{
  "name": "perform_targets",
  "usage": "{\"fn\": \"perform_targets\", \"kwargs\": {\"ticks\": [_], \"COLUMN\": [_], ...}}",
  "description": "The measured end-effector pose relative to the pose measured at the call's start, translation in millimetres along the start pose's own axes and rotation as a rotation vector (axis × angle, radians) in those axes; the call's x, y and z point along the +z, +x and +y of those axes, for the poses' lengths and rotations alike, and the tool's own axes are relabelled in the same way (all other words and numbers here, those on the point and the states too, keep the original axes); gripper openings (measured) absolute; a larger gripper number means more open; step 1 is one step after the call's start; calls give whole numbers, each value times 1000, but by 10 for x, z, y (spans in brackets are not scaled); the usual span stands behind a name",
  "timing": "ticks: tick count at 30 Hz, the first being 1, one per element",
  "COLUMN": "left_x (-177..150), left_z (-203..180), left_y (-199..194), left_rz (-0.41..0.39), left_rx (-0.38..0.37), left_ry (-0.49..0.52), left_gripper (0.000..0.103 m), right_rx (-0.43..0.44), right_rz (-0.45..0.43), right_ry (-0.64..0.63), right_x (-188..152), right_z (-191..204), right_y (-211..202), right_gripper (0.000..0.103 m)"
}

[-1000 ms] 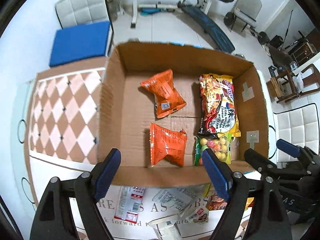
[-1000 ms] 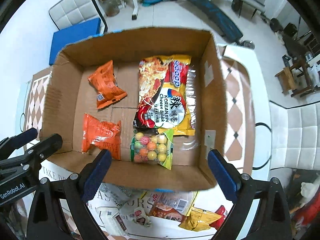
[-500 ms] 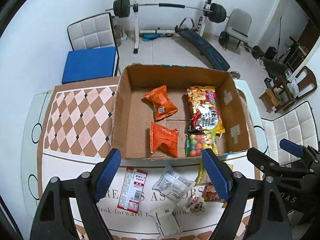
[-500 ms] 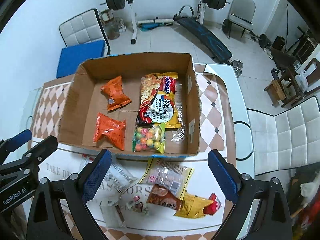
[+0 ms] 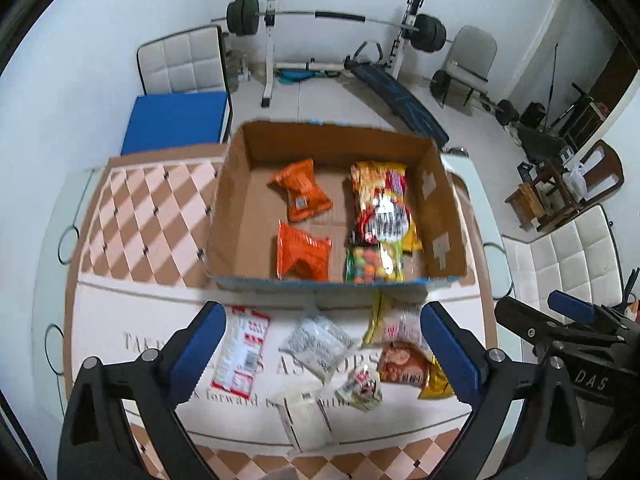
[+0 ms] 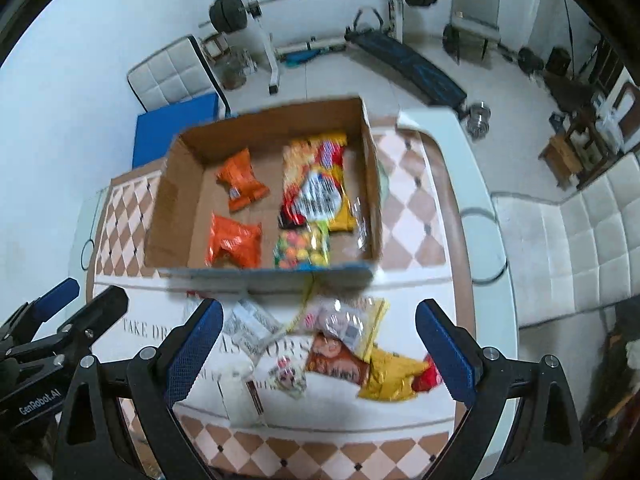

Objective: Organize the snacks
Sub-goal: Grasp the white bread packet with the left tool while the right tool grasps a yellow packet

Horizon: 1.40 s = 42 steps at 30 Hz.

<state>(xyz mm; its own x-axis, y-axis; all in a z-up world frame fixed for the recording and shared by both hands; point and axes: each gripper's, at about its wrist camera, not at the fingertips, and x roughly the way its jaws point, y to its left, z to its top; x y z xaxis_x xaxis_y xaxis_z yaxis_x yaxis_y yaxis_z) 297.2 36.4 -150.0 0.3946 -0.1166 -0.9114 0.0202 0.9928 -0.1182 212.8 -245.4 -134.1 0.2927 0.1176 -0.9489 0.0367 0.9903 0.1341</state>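
Observation:
A cardboard box point(image 5: 444, 208) stands on the table and holds two orange packets point(image 5: 302, 190) point(image 5: 302, 256), a noodle pack point(image 5: 382, 208) and a bag of coloured candy balls point(image 5: 374, 264). In front of it, loose snacks lie on a white mat: a red-and-white packet point(image 5: 244, 350), a clear white pouch point(image 5: 316, 340), a brown packet point(image 5: 400, 362), a yellow bag point(image 6: 390, 376). My left gripper point(image 5: 320, 312) hangs high above these, its jaws opening with nothing between them. My right gripper point(image 6: 320, 308) is open and empty above the same pile.
The checkered table point(image 5: 152, 208) extends left and right of the box point(image 6: 172, 208). A blue-cushioned chair point(image 5: 176, 120) stands behind it and a white padded seat point(image 6: 580, 232) is at the right. A weight bench and barbell rack point(image 5: 336, 16) fill the far floor.
Both grippers have risen and drawn back from the box, which now looks smaller. The loose snacks on the mat have come fully into view. The left jaws have spread wider.

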Motion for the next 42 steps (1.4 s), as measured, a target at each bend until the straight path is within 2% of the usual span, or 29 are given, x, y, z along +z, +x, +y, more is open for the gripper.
{"fn": "perform_targets", "kwargs": {"ticks": [4,9,11,14,15,18,23,29,30,32,33,34,37,40,42], "left_x": [-271,-718,-909,-1156,-1224,-1403,-1602,-1677,-1687,-1704,-1719,-1728,-1758,-1717,-1616], "left_z": [5,134,182,226,238,270,318,317,291,260,247,230,199,123,60], "left_y": [249,721,898,1091,1142,1314,1514,1723,1748,1782,1793,1803,1811,1795,1811], "left_rz": [71,202,259,314,329,383,442,475,474,478,484,491,482,474,465], "left_rx": [13,50,60,97,101,106,100,88,90,91,93,103,127,142,159], "left_ry": [-36,-131,-163,-189,-199,-229,-284,-307,-306,-300,-295,-284,-239,-178,-135], "left_gripper": [100,100,100,100,100,100,100,100,97,81,63,58,51,50,50], "right_rx": [-12,-38,-68,-109,-128,-66,-13,-67,-80,-94,-101,-112,-103,-86,-60], "right_rz": [108,260,305,374,400,459,477,448,454,463,464,458,449,445,461], "right_ry": [43,117,71,-76,-87,-1,90,61,53,35,28,22,16,-16,-54], "right_x": [-193,-514,-630,-756,-798,-828,-881,-825,-820,-818,-823,-824,-828,-841,-854], "right_z": [-330,-815,-904,-877,-899,-1017,-1093,-1086,-1089,-1095,-1110,-1127,-1203,-1190,-1152], "right_y": [301,845,1038,1270,1349,1550,1762,1878,1902,1944,1956,1950,1926,1861,1824], "right_gripper": [99,99,99,99,99,99,99,96,96,93,91,86,78,70,68]}}
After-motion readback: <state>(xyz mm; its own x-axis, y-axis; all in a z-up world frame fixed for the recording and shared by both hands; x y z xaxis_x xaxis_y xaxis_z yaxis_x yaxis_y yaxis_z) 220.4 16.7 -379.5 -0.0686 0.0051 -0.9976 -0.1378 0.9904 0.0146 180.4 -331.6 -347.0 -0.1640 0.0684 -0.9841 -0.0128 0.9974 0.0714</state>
